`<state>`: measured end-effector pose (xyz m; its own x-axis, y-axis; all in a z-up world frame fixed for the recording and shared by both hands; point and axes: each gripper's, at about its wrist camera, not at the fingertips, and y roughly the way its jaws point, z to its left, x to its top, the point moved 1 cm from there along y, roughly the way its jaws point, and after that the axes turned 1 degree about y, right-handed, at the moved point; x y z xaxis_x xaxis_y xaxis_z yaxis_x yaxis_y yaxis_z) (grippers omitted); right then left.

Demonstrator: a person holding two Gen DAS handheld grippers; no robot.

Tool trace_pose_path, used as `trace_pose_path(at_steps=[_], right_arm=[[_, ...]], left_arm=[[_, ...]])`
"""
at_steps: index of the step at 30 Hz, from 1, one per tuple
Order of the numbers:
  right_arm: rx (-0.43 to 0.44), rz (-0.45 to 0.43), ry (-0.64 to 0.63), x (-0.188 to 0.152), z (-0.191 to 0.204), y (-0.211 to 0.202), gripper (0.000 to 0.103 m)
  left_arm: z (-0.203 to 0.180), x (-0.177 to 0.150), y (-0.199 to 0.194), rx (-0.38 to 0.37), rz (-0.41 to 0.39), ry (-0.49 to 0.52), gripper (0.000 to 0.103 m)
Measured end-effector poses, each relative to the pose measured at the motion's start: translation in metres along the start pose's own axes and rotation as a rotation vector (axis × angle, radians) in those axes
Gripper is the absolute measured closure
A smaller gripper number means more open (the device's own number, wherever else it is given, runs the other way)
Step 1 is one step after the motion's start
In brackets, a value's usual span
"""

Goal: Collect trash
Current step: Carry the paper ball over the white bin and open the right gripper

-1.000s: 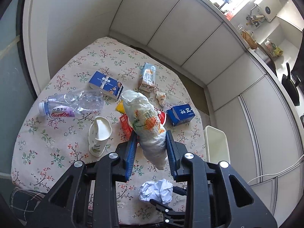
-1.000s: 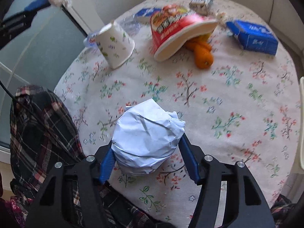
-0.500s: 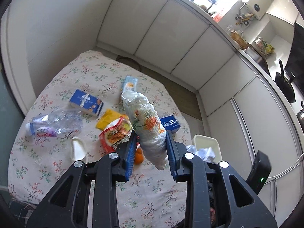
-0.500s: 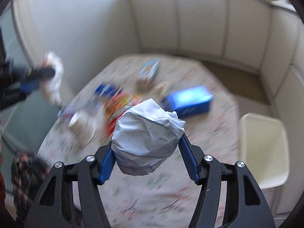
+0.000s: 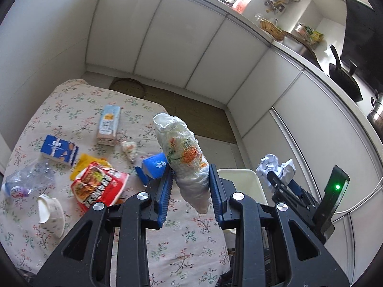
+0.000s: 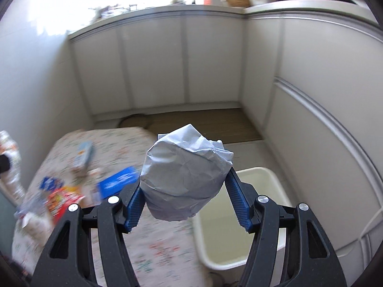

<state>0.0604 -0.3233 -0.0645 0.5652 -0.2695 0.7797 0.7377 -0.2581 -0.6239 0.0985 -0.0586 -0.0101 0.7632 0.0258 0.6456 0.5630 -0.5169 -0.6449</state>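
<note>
My left gripper pinches the soft, featherlight plastic bag mid-body, my right gripper squeezes a crumpled paper ball (both crush easily)

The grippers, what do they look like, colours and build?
Both the left gripper and the right gripper have matte black angular frames with triangular cut-outs, round silver bolt heads and ribbed blue pads. Beside the right one stands a black box with a green light.

I'm in a home kitchen: white cabinets wrap the corner, a wok (dark, long-handled) sits on the counter, and a floral tablecloth covers my table.
</note>
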Motion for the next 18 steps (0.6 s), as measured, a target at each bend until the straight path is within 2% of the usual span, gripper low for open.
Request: trace_pose_path(at_steps=[6,10,11,12,14,18], right_arm=[[-0.18,0.056,0.034,-0.011,-0.038,0.043,0.04],[-0.242,0.104,0.056,-0.022,-0.051,0.066,0.038],[-0.252,0.106,0.06,-0.023,-0.053,0.068,0.035],[-0.26,0.104,0.068,-0.025,-0.057,0.069,0.027],[-0.276,0.081,0.09,-0.026,-0.062,0.065,0.017],[-0.297,0.05,0.116,-0.024,-0.076,0.056,0.011]], left_arm=[[-0.026,-0.006,0.027,-0.002,0.048,0.052,0.074],[-0.046,-0.01,0.048,-0.004,0.082,0.094,0.074],[-0.05,-0.012,0.052,-0.007,0.087,0.101,0.074],[-0.055,-0.012,0.056,-0.01,0.092,0.109,0.074],[-0.065,-0.015,0.066,-0.012,0.097,0.132,0.074],[-0.083,-0.017,0.084,-0.032,0.103,0.162,0.074]])
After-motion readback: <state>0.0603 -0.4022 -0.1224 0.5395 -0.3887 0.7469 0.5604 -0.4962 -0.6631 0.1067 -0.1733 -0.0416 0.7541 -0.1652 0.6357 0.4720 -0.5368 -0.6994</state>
